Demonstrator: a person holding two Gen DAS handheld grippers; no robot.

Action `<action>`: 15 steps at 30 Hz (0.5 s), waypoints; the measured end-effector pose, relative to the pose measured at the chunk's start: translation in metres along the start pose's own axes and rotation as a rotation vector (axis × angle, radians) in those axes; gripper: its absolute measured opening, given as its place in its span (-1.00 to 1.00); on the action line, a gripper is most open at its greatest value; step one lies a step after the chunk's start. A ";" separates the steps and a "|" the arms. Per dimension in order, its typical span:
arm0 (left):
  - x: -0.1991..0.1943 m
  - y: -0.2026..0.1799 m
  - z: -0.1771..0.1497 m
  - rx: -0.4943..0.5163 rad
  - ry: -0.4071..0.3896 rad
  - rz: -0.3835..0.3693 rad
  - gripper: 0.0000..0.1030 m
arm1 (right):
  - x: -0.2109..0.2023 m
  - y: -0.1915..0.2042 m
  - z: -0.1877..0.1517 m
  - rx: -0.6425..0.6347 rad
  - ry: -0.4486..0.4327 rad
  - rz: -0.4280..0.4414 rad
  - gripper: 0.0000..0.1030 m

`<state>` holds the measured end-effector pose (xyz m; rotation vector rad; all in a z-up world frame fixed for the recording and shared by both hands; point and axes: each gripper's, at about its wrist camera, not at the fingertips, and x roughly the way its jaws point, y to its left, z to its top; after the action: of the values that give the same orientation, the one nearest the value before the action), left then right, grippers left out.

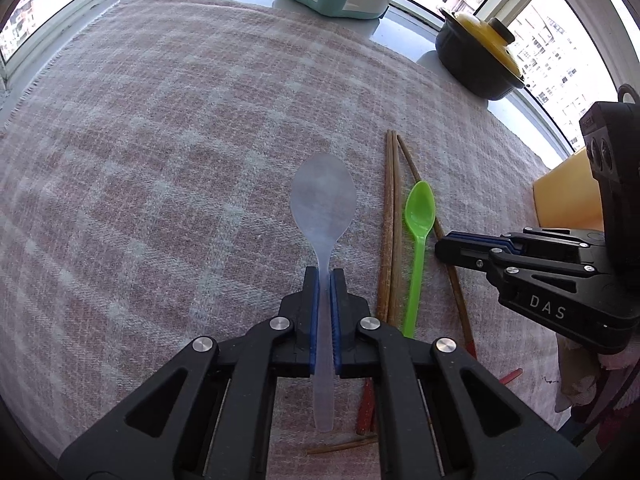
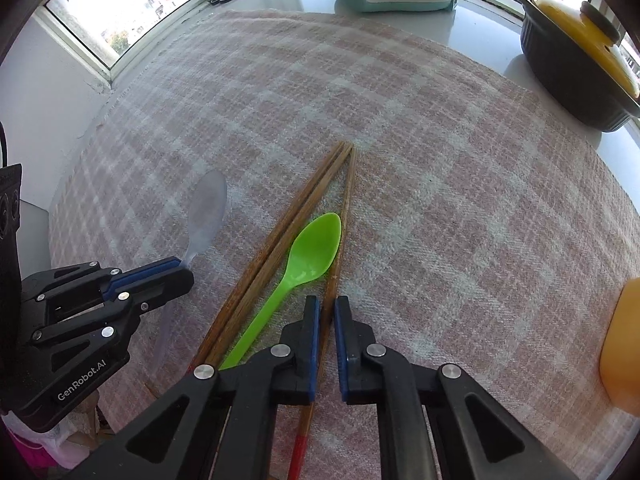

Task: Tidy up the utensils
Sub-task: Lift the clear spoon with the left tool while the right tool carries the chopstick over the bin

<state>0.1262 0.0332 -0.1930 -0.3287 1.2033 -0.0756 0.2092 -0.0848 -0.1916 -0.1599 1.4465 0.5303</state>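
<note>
Plaid cloth (image 1: pixel 160 160); clear spoon (image 1: pixel 324 192) between left tongs (image 1: pixel 324 276).

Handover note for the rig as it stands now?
Left tool: shut on the clear spoon, gripped at the handle.
Right tool: shut on one chopstick beside the green spoon.
Laid out on the plaid cloth: a chopstick pair, the green spoon next to it, then that lone chopstick angled off. More sticks lie loose near the cloth's front edge.
Done: green spoon and pair placed.
Left: set down the clear spoon, align the held chopstick, gather the strays.
</note>
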 end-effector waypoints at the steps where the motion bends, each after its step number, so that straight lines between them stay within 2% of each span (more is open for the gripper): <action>1: -0.003 0.001 0.000 -0.003 -0.006 -0.001 -0.92 | -0.001 -0.002 -0.001 0.010 -0.006 0.009 -0.92; 8: -0.015 0.000 -0.003 -0.008 -0.034 -0.011 -0.92 | -0.023 -0.017 -0.010 0.066 -0.073 0.066 -0.93; 15: -0.030 -0.017 0.003 -0.008 -0.073 -0.055 -0.92 | -0.056 -0.029 -0.021 0.109 -0.158 0.102 -0.93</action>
<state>0.1203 0.0248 -0.1599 -0.3692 1.1226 -0.1057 0.2008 -0.1330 -0.1463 0.0418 1.3304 0.5344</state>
